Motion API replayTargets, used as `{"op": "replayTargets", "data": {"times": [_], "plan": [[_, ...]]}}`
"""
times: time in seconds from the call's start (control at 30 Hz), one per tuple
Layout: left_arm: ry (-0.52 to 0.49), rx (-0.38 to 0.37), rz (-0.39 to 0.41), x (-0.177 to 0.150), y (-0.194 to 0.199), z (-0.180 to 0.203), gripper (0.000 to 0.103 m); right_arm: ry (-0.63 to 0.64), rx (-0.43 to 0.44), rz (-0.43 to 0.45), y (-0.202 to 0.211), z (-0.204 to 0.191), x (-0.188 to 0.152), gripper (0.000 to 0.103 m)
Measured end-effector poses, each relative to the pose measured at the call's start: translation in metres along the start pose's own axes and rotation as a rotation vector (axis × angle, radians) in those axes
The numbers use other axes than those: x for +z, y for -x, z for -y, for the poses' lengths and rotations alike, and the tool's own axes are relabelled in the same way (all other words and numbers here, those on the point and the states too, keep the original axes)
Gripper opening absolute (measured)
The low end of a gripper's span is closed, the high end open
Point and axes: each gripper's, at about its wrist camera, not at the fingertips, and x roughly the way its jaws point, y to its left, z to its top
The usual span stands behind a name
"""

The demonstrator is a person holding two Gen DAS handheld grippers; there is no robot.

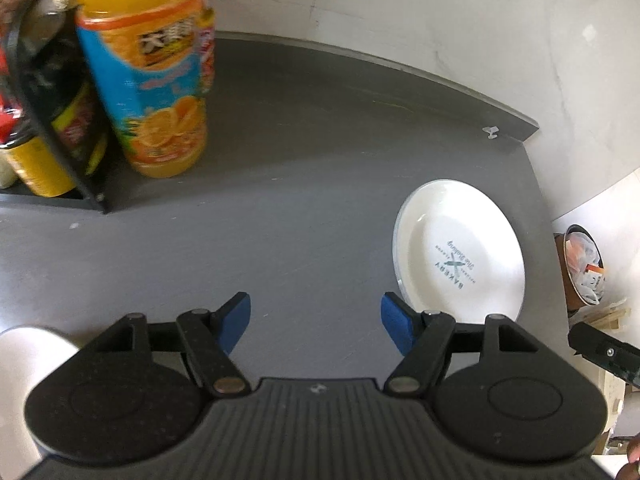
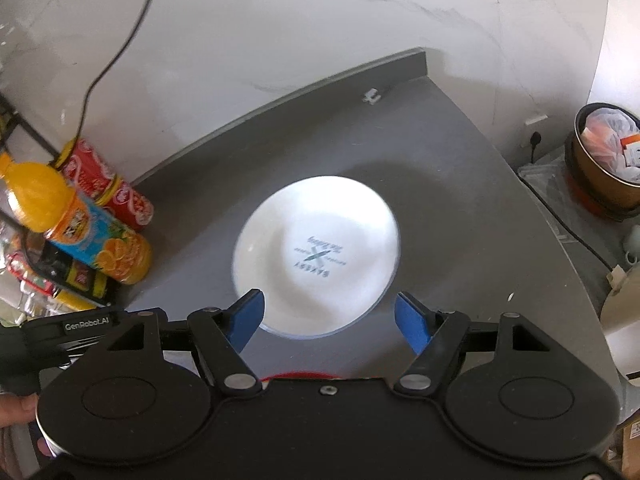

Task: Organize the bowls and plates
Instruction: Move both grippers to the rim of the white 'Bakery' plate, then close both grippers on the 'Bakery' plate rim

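1. Step in hand, by my reading: approach to the white plate [image 2: 316, 256], which lies flat on the grey counter [image 1: 300, 160], right of the juice bottle [image 1: 148, 80].
2. Right gripper [image 2: 329, 316]: fingers spread, empty, just short of the plate's near rim. Left gripper [image 1: 316, 320]: spread, empty, over bare counter.
3. Next move likely needs one finger slid under the rim.
4. No bowls identifiable; plate print blurred; white object [image 1: 24, 360] at lower left cut off.
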Motion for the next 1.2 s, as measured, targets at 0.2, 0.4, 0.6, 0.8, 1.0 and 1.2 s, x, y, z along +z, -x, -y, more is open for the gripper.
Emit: {"op": "replayTargets", "data": {"times": [0.2, 0.4, 0.6, 0.8, 1.0, 1.2], "plan": [[0.003, -0.026, -0.040, 0.013, -0.030, 0.017, 0.070, -0.057, -0.022, -0.049, -0.026, 0.024, 0.017, 0.071], [0.003, -0.063, -0.068, 0.019, -0.056, 0.031, 0.067, -0.069, -0.063, -0.105, -0.056, 0.043, 0.027, 0.070], [0.025, -0.092, -0.074, 0.023, -0.075, 0.040, 0.057, -0.080, -0.068, -0.151, -0.082, 0.058, 0.032, 0.057], [0.055, -0.105, -0.112, 0.027, -0.093, 0.044, 0.037, -0.098, -0.010, -0.181, -0.101, 0.066, 0.035, 0.039], [0.102, -0.123, -0.141, 0.029, -0.107, 0.041, 0.020, -0.062, 0.006, -0.203, -0.116, 0.060, 0.035, 0.032], [0.083, -0.125, -0.141, 0.028, -0.105, 0.050, 0.010, -0.014, 0.048, -0.198, -0.119, 0.058, 0.035, 0.013]]}}
